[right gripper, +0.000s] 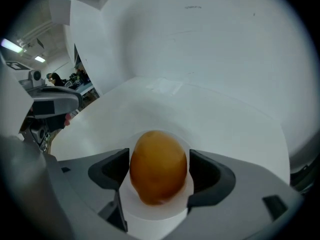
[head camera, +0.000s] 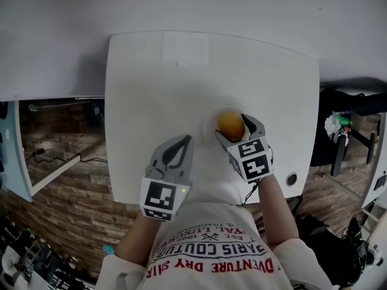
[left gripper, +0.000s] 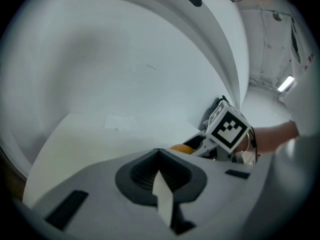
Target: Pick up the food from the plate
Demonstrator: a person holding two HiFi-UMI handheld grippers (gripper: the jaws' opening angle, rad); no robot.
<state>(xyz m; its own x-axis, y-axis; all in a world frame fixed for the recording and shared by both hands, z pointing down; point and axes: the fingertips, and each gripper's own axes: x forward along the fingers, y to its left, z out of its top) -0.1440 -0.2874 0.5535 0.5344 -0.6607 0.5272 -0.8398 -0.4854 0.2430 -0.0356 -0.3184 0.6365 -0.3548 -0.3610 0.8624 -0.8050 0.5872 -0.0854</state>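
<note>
An orange-brown, egg-shaped piece of food (head camera: 230, 124) lies on a small white plate (head camera: 210, 123) on the white table (head camera: 181, 83), right of centre. My right gripper (head camera: 234, 129) points steeply down over it. Its jaws stand wide, one on each side of the food (right gripper: 158, 166), and in the right gripper view slim gaps show at the pads. The plate's rim (right gripper: 155, 218) shows below the food. My left gripper (head camera: 182, 142) hovers to the left of the plate, its jaws together with nothing in them. The left gripper view shows its closed tips (left gripper: 159, 154) and, beyond them, the food (left gripper: 181, 147) and the right gripper's marker cube (left gripper: 229, 127).
The table's front edge runs just below both grippers, with a round cable hole (head camera: 292, 178) at its right front corner. Wooden floor lies to both sides. A white wall rises behind the table. A faint paper-like rectangle (left gripper: 120, 122) lies at the table's far side.
</note>
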